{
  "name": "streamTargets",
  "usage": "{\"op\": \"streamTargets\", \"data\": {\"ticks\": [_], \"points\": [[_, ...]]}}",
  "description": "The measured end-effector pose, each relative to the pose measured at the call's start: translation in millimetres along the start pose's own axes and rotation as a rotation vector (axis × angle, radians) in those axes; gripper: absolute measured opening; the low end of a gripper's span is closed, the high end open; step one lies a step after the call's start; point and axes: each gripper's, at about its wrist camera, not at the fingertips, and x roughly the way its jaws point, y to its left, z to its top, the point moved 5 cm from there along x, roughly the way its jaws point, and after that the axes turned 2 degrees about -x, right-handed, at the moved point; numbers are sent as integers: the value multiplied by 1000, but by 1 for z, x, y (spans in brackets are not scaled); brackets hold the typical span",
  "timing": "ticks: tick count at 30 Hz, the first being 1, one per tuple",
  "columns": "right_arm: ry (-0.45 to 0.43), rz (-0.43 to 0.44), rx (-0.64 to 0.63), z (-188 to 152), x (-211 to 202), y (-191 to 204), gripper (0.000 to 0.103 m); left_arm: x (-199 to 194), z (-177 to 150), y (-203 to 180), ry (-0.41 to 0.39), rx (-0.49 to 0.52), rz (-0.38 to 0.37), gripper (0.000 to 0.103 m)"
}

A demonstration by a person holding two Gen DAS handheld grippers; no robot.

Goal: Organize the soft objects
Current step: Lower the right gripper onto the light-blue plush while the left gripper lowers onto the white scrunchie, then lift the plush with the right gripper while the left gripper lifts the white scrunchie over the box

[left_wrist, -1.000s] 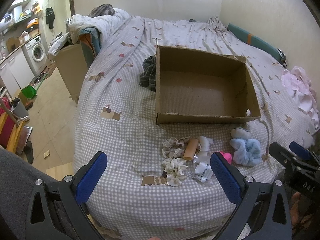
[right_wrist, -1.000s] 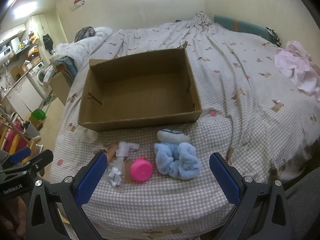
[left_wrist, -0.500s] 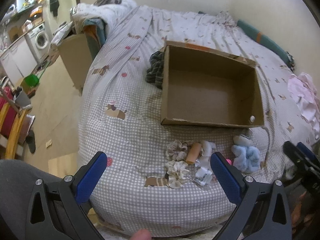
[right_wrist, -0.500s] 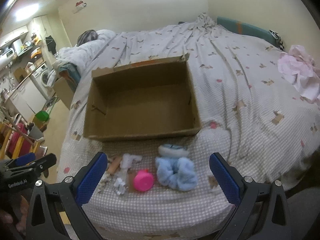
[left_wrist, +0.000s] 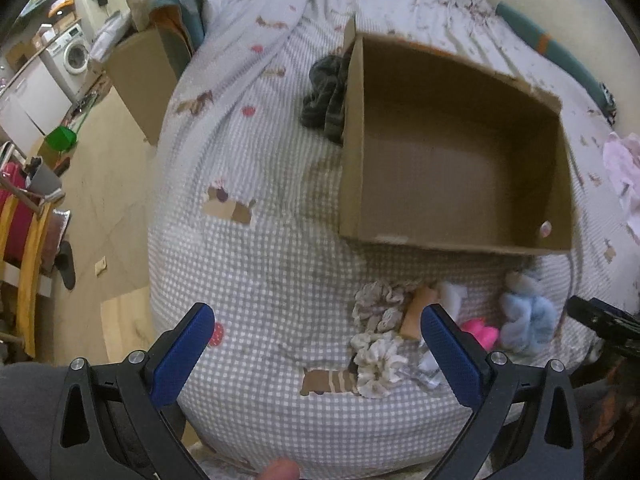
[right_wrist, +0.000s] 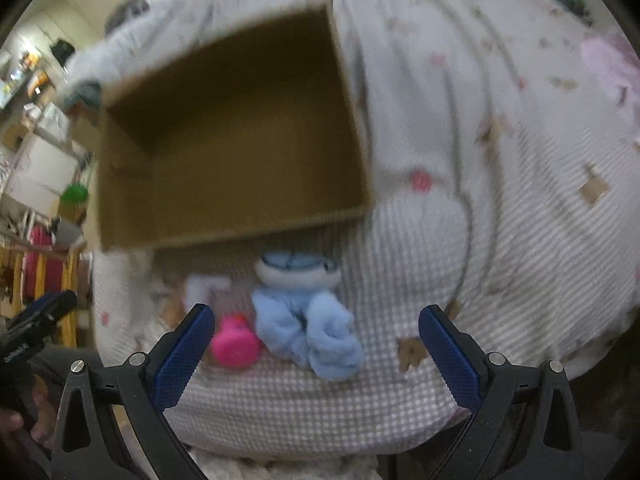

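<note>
An empty cardboard box (left_wrist: 452, 240) stands open on the checked bedspread (left_wrist: 260, 272); it also shows in the right wrist view (right_wrist: 224, 224). In front of it lie two frilly scrunchies (left_wrist: 378, 364), a tan tube (left_wrist: 416, 312), a pink toy (right_wrist: 234, 346), a fluffy blue scrunchie (right_wrist: 312, 328) and a white-and-blue rolled sock (right_wrist: 298, 270). My left gripper (left_wrist: 316, 356) is open and empty above the bed's near edge, left of the pile. My right gripper (right_wrist: 316, 356) is open and empty, with the blue scrunchie between its fingers' line of sight.
A dark grey garment (left_wrist: 324, 100) lies against the box's far left side. Pink cloth (left_wrist: 624, 168) lies at the bed's right. Left of the bed are a brown cabinet (left_wrist: 140, 76), a washing machine (left_wrist: 72, 54) and bare floor (left_wrist: 104, 208).
Both grippers have moved forward and tipped downward toward the bed. The pile now sits closer in both views; the right wrist view is motion-blurred. Nothing has been grasped.
</note>
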Motion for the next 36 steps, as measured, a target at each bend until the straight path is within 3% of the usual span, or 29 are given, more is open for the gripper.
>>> {"op": "streamTargets", "data": {"ticks": [9, 13, 14, 15, 18, 19, 22, 30, 32, 36], "points": [[87, -95, -159, -15, 68, 30, 103, 27, -11, 10, 70, -44, 10, 103], [63, -130, -212, -15, 77, 40, 103, 44, -20, 5, 144, -39, -17, 103], [60, -143, -214, -14, 79, 41, 100, 50, -24, 1, 176, -38, -39, 102], [60, -152, -210, -14, 81, 39, 84, 55, -27, -1, 193, -37, -55, 101], [100, -128, -170, -16, 93, 34, 67, 67, -35, -10, 241, -23, -81, 90], [98, -130, -172, -17, 95, 33, 55, 73, -37, -13, 260, -14, -84, 87], [80, -108, -174, -13, 92, 31, 37, 83, -41, -18, 293, -10, -98, 80], [32, -51, -125, 2, 58, 17, 30, 110, -49, -33, 361, 12, -136, 60], [31, -42, -117, 5, 50, 12, 30, 118, -50, -34, 370, 4, -139, 37], [27, -33, -112, 13, 39, 11, 30, 121, -58, -38, 363, 35, -116, 18]]}}
